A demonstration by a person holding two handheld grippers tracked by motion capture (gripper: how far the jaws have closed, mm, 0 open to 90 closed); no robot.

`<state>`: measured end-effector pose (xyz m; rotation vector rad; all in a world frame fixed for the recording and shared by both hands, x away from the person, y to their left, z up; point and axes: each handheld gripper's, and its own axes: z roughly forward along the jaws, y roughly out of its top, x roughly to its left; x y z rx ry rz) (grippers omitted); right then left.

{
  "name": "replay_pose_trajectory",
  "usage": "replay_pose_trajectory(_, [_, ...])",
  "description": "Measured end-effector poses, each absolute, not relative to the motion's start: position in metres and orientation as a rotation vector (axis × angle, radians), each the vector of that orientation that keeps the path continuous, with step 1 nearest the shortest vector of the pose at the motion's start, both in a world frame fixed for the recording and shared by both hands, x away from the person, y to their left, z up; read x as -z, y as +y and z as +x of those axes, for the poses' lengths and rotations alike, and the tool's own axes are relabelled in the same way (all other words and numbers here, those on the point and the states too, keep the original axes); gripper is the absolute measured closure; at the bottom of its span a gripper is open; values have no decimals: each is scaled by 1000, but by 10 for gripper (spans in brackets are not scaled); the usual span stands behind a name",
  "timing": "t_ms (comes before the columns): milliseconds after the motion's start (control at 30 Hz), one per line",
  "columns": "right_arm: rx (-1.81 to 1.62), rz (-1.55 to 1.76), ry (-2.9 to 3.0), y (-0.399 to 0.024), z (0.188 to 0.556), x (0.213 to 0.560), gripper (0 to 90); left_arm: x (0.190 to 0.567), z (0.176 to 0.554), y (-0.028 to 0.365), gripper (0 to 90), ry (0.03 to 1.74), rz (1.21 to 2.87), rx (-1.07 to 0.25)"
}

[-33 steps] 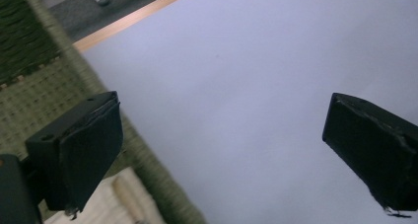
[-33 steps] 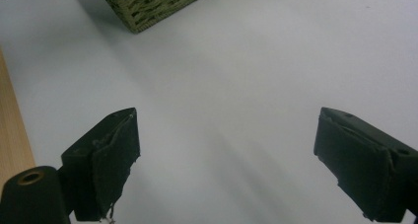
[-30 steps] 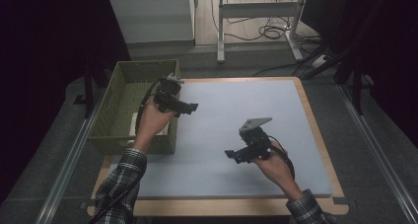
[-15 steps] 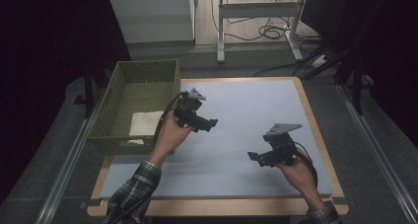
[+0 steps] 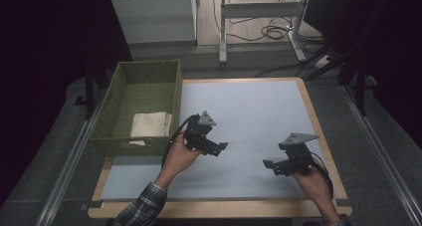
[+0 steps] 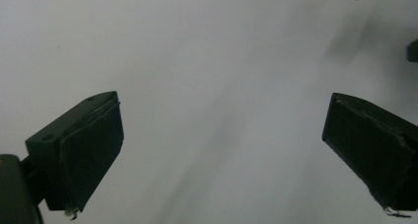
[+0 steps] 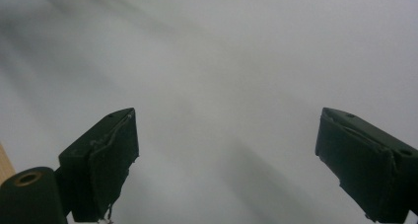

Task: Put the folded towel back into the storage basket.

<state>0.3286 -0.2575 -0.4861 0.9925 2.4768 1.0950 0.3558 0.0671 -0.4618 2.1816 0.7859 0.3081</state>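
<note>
High view: the folded cream cloth (image 5: 151, 124) lies inside the green woven rectangular basket (image 5: 142, 104) at the left edge of the pale blue worktop (image 5: 249, 116). The left hand-held gripper (image 5: 217, 147) and right hand-held gripper (image 5: 269, 164) hover empty over the mat; best to bring both back evenly and low, clear of the basket rim. A second ago the left one was over the basket; both have since drawn toward the person.

Left gripper view: jaws wide apart over bare mat.

Right gripper view: jaws likewise apart, nothing between.
</note>
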Motion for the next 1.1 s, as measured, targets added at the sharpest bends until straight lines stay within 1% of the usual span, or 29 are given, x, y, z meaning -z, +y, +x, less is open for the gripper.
replay_pose_trajectory(300, [-1103,979,2461,-267,320,498,96,486,326,67,25,754,2176,-311])
replay_pose_trajectory(500, [-1116,970,2463,-269,318,508,81,508,314,76,25,785,2184,-313])
replay_pose_trajectory(667, [-1101,962,2483,-266,317,522,46,529,308,85,24,822,2191,-309])
replay_pose_trajectory(800, [-1048,948,2500,-261,317,532,33,545,306,89,23,853,2218,-334])
replay_pose_trajectory(1100, [-993,911,2490,-257,314,533,31,547,308,90,19,892,2216,-315])
